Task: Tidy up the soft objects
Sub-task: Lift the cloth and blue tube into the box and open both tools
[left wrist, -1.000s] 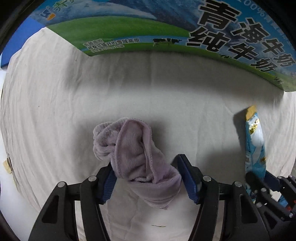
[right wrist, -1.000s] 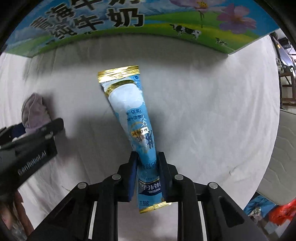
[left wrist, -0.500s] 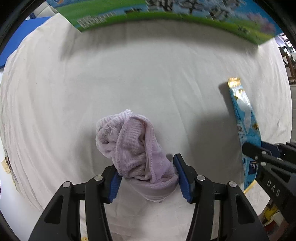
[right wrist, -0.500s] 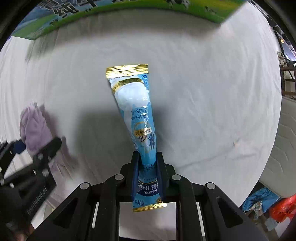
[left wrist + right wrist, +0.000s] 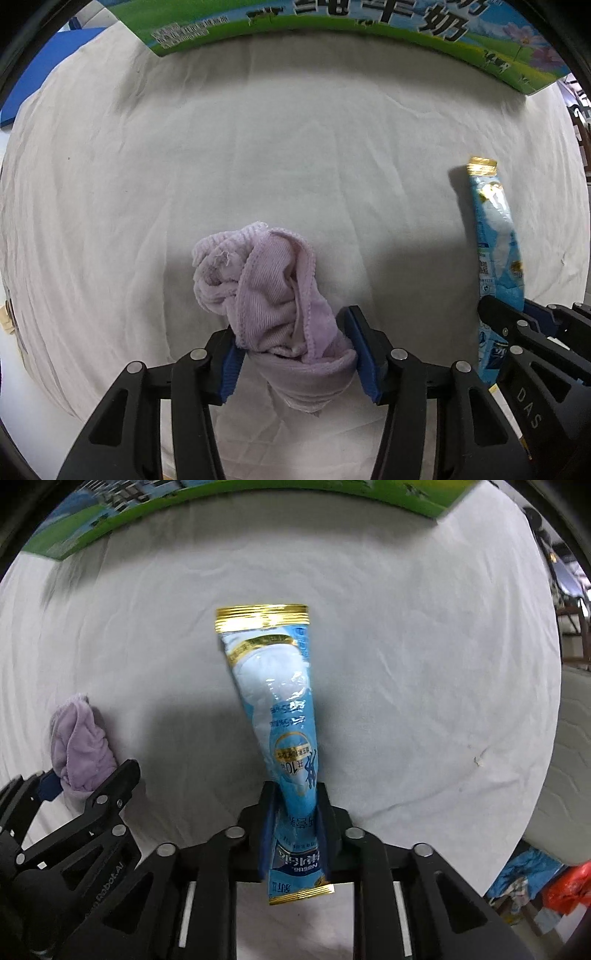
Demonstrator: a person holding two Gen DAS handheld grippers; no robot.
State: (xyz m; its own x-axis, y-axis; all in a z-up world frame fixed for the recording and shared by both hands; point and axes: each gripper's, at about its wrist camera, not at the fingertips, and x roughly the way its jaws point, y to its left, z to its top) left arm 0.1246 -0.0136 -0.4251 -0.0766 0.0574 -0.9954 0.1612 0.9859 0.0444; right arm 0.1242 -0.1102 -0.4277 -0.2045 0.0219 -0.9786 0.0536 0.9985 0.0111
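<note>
My left gripper is shut on a crumpled lilac cloth, which bulges forward and hangs below the blue pads, above the white sheet. My right gripper is shut on the lower part of a long blue ice-cream wrapper with gold sealed ends, pointing away from me. The wrapper and right gripper also show at the right of the left wrist view. The cloth and left gripper show at the left of the right wrist view.
A white wrinkled sheet covers the surface. A green and blue milk carton box stands along the far edge, also in the right wrist view. A blue board lies far left. Bags lie on the floor at right.
Both grippers have pulled back from the milk box, still holding their objects. The box now sits farther up in both views and more of the sheet shows.
</note>
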